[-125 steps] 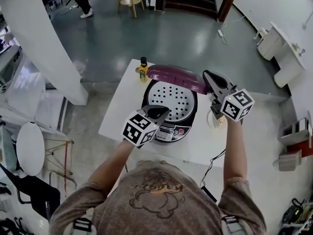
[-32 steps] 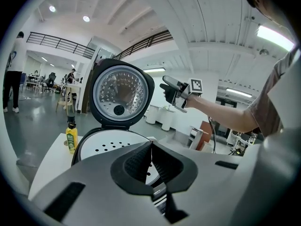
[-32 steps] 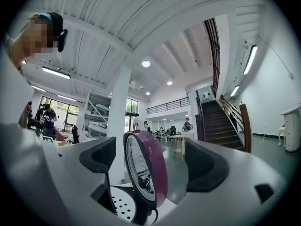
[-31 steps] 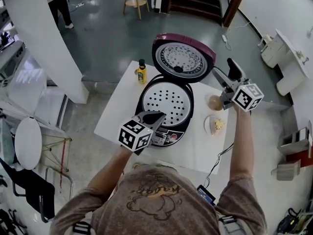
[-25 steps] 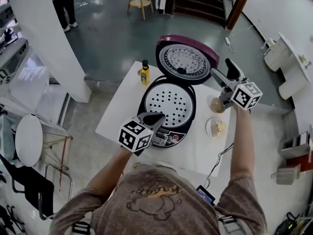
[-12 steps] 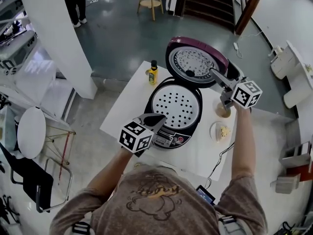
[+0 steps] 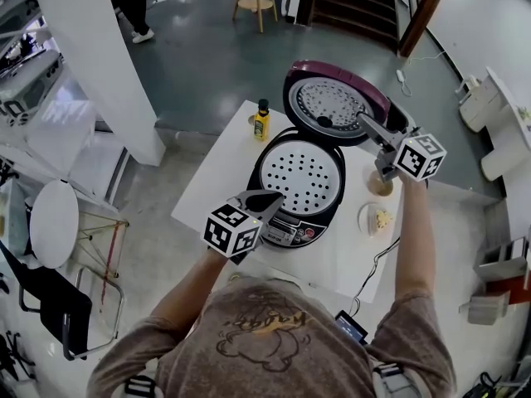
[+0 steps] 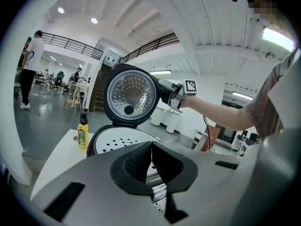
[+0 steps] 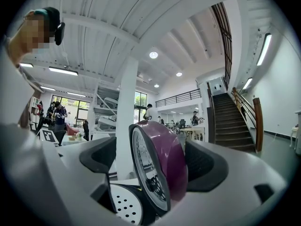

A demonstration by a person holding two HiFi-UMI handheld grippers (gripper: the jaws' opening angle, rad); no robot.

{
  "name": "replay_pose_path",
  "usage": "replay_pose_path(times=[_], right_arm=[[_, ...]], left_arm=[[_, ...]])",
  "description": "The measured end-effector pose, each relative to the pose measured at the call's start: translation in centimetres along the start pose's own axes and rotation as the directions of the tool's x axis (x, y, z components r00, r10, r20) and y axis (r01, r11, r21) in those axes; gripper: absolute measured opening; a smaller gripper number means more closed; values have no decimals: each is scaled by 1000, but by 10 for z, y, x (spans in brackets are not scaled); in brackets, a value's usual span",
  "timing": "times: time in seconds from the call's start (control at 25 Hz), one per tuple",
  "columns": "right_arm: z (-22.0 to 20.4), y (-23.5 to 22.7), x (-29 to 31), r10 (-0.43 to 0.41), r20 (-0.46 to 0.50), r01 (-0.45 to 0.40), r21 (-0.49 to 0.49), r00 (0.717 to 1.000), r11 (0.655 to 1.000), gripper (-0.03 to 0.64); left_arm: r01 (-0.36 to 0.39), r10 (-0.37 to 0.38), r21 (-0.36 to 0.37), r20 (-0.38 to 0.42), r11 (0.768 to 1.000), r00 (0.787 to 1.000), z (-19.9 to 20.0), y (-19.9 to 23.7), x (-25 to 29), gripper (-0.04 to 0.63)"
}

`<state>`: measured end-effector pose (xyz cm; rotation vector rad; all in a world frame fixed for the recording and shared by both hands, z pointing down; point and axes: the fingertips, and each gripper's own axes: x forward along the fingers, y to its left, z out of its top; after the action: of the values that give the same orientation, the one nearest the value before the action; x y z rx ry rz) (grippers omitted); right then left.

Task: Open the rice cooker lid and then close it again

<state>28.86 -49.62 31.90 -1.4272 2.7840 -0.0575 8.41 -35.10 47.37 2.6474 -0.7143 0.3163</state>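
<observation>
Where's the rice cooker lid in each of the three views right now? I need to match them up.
Head view: the lid stands open at upper centre-right, inner face towards the camera.
Left gripper view: upper centre-left, inner face showing.
Right gripper view: edge-on at centre, between the parted jaws.
Shared landmark: the perforated white tray, directly below the lid in all three views.
</observation>
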Motion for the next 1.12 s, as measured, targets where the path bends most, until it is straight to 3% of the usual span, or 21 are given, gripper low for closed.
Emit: replay_pose_path(times=[1.12], right_arm=[[-21,66,-36,47,-21,-48,-50,999,998,408]], left_arm=[[66,-66,11,-3,998,998,-7,-24,0,21]])
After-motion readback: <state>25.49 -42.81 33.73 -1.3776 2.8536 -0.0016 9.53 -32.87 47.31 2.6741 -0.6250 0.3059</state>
